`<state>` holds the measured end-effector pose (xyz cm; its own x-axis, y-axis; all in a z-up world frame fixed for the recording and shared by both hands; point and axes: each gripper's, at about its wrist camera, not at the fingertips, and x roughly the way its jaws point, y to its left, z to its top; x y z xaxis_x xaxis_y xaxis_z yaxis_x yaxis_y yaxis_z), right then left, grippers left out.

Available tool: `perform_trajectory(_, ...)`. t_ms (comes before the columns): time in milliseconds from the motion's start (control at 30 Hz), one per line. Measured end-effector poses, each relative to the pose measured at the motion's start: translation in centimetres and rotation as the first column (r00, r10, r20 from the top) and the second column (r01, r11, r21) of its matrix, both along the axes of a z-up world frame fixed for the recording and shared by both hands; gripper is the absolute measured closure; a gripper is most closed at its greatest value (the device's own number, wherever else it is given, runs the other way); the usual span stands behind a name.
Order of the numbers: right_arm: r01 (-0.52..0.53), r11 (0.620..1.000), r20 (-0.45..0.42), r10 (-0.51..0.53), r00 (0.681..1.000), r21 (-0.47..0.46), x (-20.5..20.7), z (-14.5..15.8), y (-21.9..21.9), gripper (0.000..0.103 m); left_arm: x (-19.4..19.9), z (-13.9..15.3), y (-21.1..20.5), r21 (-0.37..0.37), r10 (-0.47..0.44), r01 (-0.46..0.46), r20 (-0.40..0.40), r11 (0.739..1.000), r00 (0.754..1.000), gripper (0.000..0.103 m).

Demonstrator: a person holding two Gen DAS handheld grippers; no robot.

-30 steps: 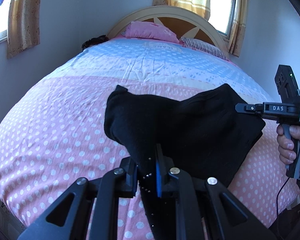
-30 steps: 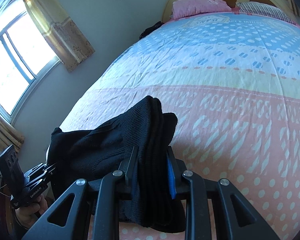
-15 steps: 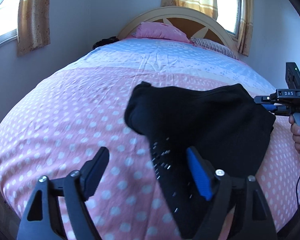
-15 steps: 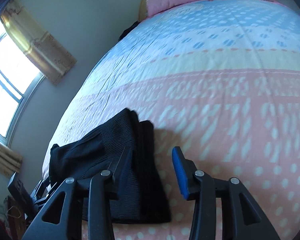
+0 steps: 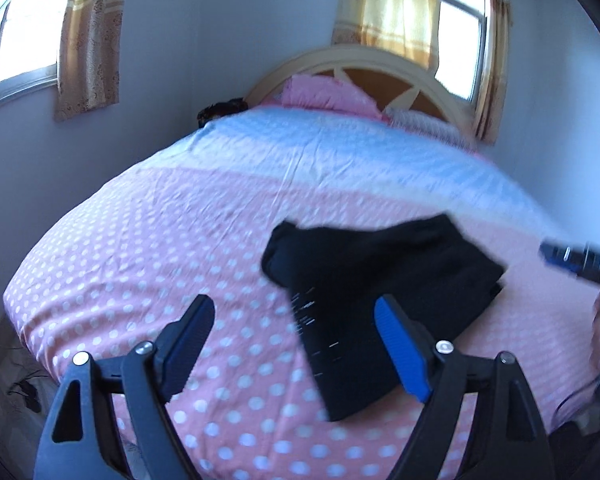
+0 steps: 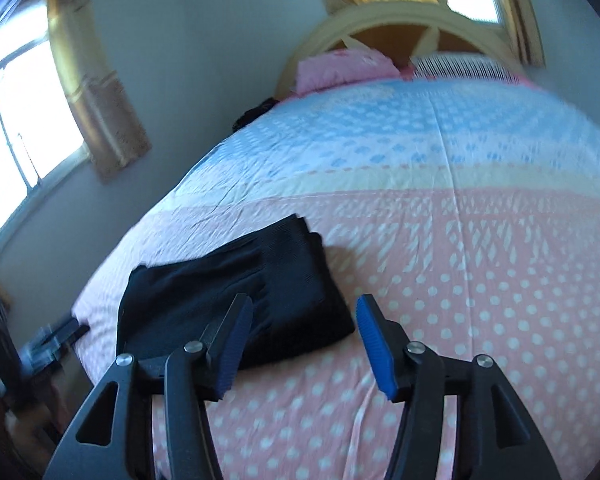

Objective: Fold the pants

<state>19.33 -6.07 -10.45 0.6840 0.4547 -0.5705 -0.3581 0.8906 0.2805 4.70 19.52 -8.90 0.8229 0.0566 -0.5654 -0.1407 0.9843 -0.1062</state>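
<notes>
The black pants lie folded into a compact bundle on the pink dotted bedspread, near the foot of the bed. My left gripper hangs open above and in front of the bundle, holding nothing. In the right wrist view the same pants rest to the left, and my right gripper is open just above their near right corner, clear of the cloth. The right gripper's blue-tipped nose shows at the right edge of the left wrist view.
The bed runs back to a blue band, a pink pillow, a striped pillow and a curved headboard. A dark item lies at the far left corner. Walls with curtained windows close in on the left and behind.
Both grippers, shut on the pants a second ago, have opened and let go. They have pulled back and up, and the bundle now lies flat on the bed.
</notes>
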Motion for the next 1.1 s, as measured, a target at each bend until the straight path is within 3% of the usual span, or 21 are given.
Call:
perform_trajectory(100, -0.029, 0.998, 0.066, 0.033, 0.997, -0.061, -2.6, 1.3, 1.3, 0.047, -0.8, 1.8, -0.7, 0.004, -0.006, 0.006, 0.053, 1.000, 0.999, 0.010)
perform_trajectory(300, -0.070, 0.994, 0.166, 0.084, 0.983, -0.088, -6.7, 3.7, 2.5, 0.044, -2.0, 4.3, -1.5, 0.014, -0.021, 0.019, 0.126, 1.000, 0.992, 0.003)
perform_trajectory(467, -0.079, 0.992, 0.223, 0.100, 0.970, -0.099, -8.9, 4.8, 2.9, 0.041, -2.4, 5.2, -2.1, 0.030, -0.026, 0.021, 0.151, 0.999, 0.988, 0.003)
perform_trajectory(1100, -0.088, 0.992, 0.223, 0.106, 0.969, -0.087, -9.4, 4.8, 2.6, 0.040, -2.5, 5.1, -2.4, 0.035, -0.011, 0.006, 0.150, 0.999, 0.989, 0.003)
